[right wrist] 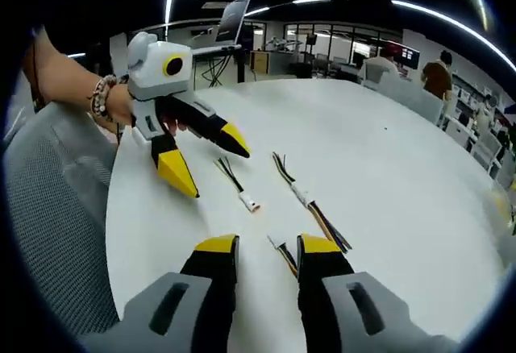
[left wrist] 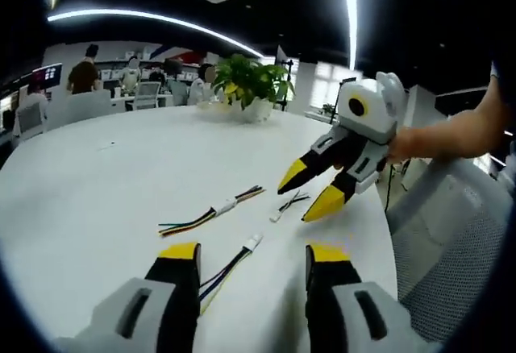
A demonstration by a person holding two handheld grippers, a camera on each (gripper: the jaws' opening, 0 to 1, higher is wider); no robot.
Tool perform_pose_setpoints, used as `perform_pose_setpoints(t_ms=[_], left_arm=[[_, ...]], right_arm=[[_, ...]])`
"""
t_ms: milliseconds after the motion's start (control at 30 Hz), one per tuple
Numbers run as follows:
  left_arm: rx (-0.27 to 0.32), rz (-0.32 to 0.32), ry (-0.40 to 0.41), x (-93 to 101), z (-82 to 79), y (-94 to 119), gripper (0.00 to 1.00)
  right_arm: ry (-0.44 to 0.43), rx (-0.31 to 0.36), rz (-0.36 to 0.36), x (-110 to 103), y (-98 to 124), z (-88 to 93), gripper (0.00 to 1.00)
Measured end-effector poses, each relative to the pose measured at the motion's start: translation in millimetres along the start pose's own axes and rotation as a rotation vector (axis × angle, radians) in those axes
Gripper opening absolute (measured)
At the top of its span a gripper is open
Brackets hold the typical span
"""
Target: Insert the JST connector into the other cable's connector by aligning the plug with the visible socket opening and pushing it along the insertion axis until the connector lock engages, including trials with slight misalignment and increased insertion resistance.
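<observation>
Both hand-held grippers hang released over the round white surface (left wrist: 97,200). The left hand-held gripper (left wrist: 251,258) holds nothing, its jaws on either side of a loose multicoloured cable with a white JST plug (left wrist: 252,242) near the surface's edge. The right hand-held gripper (right wrist: 258,247) is likewise spread. Between them lie a long, already joined multicoloured cable pair (left wrist: 214,212) and a short black-wired white connector (left wrist: 284,208). A potted green plant (left wrist: 250,87) stands at the far edge, and a grey mesh chair (left wrist: 451,240) just beside the near edge.

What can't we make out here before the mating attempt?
- Socket opening on the short loose wire's white plastic connector: too small in either view to tell its facing.
- Joined multicoloured cable pair's white connector: lock state too small to read.
- Near multicoloured cable: its tail passes behind the left hand-held gripper jaw in the left gripper view.
</observation>
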State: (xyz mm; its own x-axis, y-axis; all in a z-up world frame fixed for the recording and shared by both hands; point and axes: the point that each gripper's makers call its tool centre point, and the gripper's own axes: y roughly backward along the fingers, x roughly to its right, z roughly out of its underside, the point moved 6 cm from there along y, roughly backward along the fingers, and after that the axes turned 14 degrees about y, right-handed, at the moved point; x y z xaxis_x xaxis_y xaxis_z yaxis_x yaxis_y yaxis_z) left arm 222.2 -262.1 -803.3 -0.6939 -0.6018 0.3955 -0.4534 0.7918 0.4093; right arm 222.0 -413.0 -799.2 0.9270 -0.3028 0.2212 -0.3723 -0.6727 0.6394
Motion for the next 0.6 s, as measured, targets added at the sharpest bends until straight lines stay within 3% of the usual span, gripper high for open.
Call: perform_pose_setpoints(t_ms=[67, 367, 600], left_arm=[[-0.009, 0.008, -0.026, 2.9, 2.3, -1.2, 0.47], [-0.022, 0.037, -0.079, 9.8, 6.6, -7.4, 0.37], [0.009, 0.002, -0.063, 8.0, 1.0, -18.0, 0.29]], right_arm=[[0.034, -0.02, 0.014, 0.0, -1.9, 2.0, 0.23], [0.037, -0.032, 0.034, 2.4, -7.1, 4.3, 0.21], [0.043, -0.037, 0.037, 3.0, -8.2, 5.6, 0.16]])
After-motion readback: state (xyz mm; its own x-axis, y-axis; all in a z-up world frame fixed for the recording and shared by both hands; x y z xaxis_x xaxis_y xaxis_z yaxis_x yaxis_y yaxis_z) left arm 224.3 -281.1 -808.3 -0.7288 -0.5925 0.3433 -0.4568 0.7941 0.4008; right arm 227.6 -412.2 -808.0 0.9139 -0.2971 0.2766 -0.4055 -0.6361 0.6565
